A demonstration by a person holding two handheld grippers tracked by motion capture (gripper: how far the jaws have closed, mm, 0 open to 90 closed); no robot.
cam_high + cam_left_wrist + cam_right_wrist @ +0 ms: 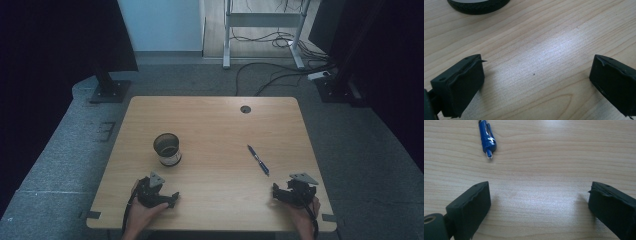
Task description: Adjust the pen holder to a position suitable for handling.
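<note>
The left gripper (167,197) rests low on the near left part of the wooden table (210,120), its jaws spread wide with only bare wood between them. The right gripper (280,192) sits at the near right corner, jaws likewise wide apart and holding nothing. Just beyond the left gripper stands a black mesh cup (167,149), upright. A blue pen (258,159) lies flat on the table, near the right gripper and well apart from the cup.

Wooden table (215,125) — mesh cup (167,149), blue pen (258,160).
</note>
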